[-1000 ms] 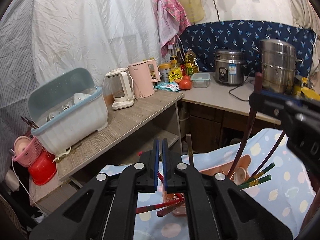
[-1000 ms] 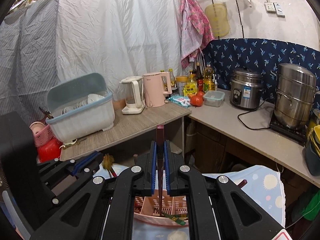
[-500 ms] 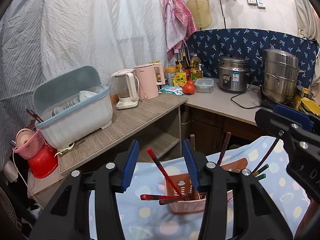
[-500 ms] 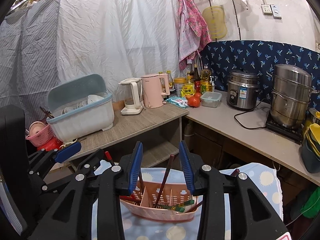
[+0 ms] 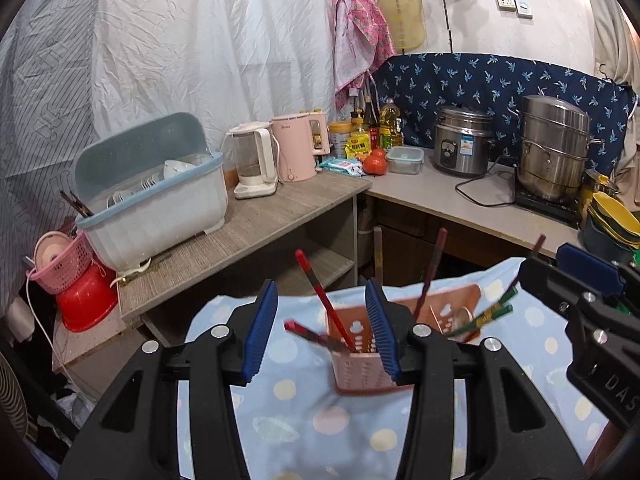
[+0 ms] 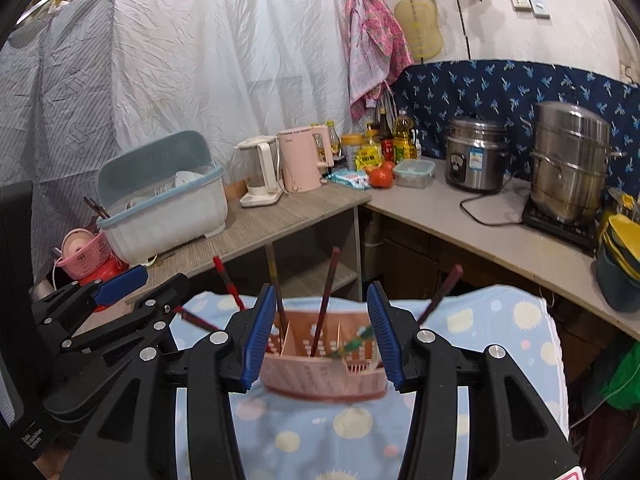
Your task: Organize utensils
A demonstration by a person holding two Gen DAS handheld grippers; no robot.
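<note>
Both grippers have let go since a second ago: the left gripper [image 5: 320, 328] and right gripper [image 6: 318, 332], then clamped shut, now stand wide apart and empty above the dotted cloth [image 6: 352, 420]. Just beyond their tips the pink basket [image 6: 324, 372] holds the chopsticks [image 6: 324, 304], leaning loosely in its compartments, with green ones [image 5: 486, 314] at the right end. Behind, a kettle [image 6: 260, 172] sits on the shelf. Any careless swing could catch a leaning stick and tip the light basket.
</note>
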